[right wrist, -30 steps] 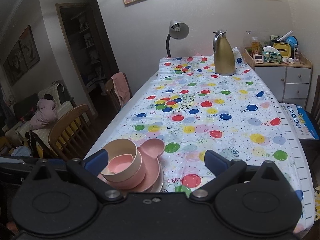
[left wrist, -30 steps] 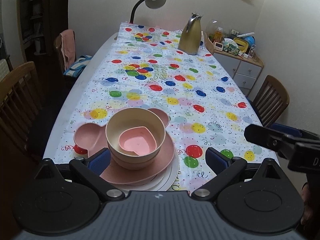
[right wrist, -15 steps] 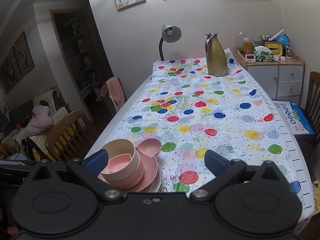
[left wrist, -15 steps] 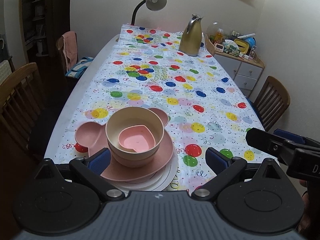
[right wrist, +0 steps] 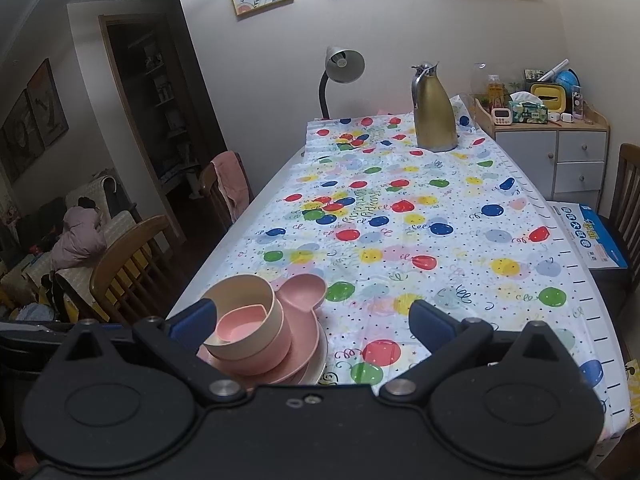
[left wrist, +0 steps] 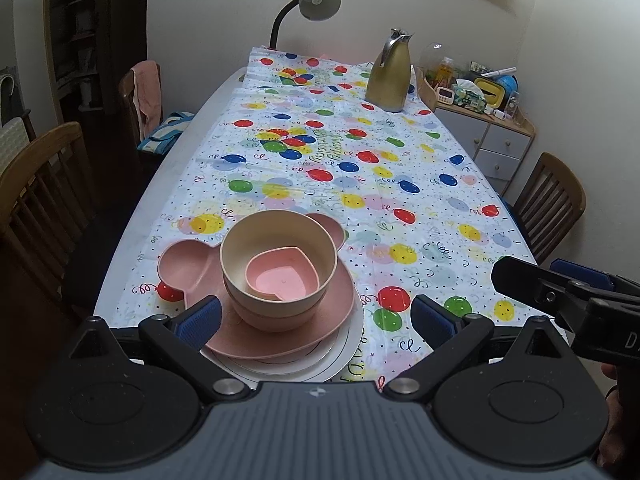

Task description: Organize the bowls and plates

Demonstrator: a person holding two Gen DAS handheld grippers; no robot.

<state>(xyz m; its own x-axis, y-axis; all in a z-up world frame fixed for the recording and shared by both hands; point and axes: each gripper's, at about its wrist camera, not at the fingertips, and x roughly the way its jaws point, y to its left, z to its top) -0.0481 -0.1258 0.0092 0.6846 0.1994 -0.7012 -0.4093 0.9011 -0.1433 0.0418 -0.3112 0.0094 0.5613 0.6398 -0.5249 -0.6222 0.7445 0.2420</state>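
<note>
- The left gripper [left wrist: 316, 318] sits nearest, its two blue-padded fingers spread wide and holding nothing; the stack of dishes lies just ahead between them.
- The right gripper [right wrist: 312, 320] is likewise wide open and empty, with the stack at its left finger.
- One stack stands at the table's near edge: white plates [left wrist: 340, 354] at the bottom (number unclear), one pink plate with two round ears [left wrist: 192, 266], one pink bowl [left wrist: 276, 318], one cream bowl [left wrist: 240, 254], and one small pink heart-shaped dish [left wrist: 282, 278] innermost.
- One balloon-print tablecloth [left wrist: 400, 184] covers the table.
- At the far end stand one gold jug [left wrist: 390, 74] and one grey lamp [left wrist: 320, 0].
- Three wooden chairs [left wrist: 36, 184] flank the table.
</note>
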